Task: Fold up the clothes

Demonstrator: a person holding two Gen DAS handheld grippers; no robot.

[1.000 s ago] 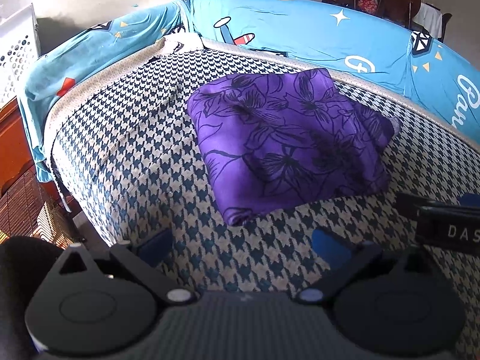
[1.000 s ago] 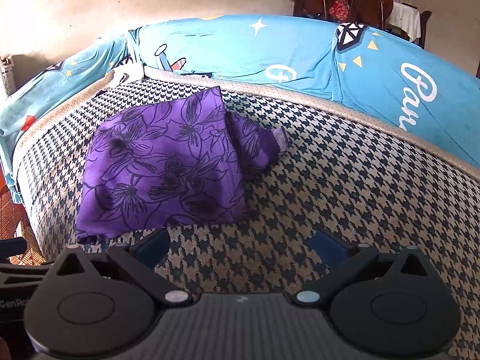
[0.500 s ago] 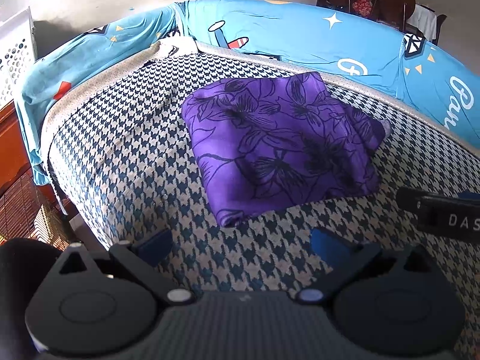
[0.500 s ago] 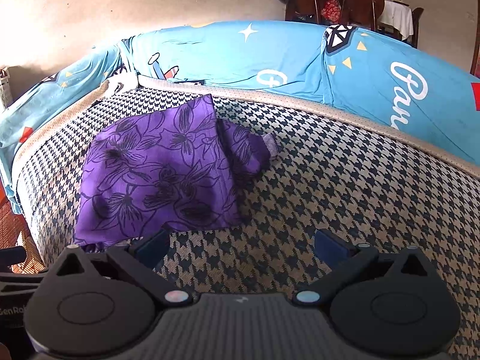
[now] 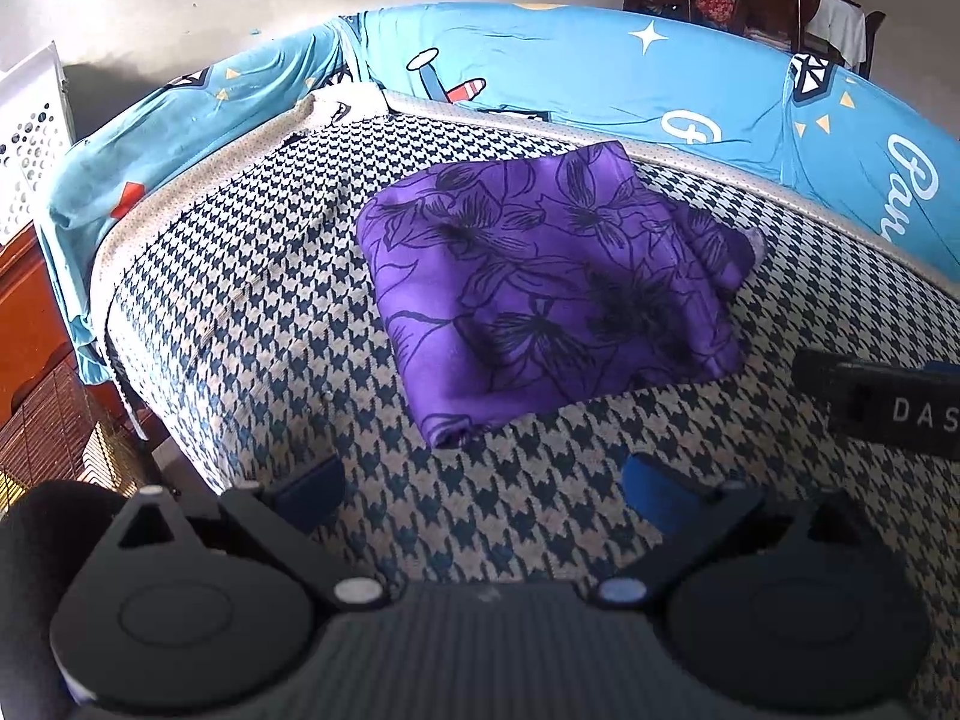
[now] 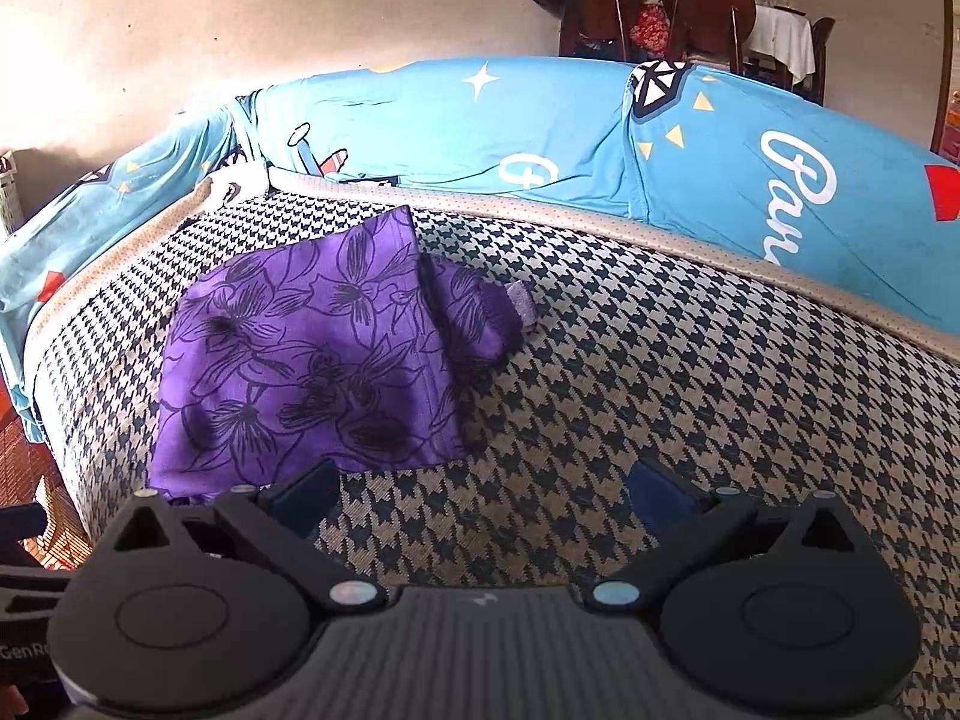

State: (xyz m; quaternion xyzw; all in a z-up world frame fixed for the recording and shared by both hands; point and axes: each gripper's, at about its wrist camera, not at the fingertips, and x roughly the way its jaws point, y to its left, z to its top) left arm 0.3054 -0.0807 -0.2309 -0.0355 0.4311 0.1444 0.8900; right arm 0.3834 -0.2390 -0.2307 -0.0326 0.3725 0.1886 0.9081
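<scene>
Folded purple cloth (image 5: 552, 288) with a dark flower print, lying flat on a houndstooth-covered bed (image 5: 252, 324), toward the far left part of the checked surface. Seen again from the right wrist camera (image 6: 312, 360), with a bunched, thicker fold at its right edge and a small pale tab poking out beside that. Near corner of the cloth slightly rumpled, close to the bed's front edge.

Left tongs (image 5: 480, 486) spread wide and empty, blue pads apart, poised just short of the cloth's near corner and not touching it. Right tongs (image 6: 483, 492) likewise spread wide, gripping nothing, with the left blue pad overlapping the cloth's near edge in view; contact there impossible to judge. Part of the right tool's black body, lettered in white, visible at the right edge of the left wrist view.

Bright blue sheet (image 5: 570, 66) printed with stars, a plane and white script draped along the bed's far side and round its left corner (image 6: 420, 120). Behind it, dark wooden chairs (image 6: 660, 12) against a pale wall. White perforated basket (image 5: 30, 138) at far left, beside reddish wooden furniture.
</scene>
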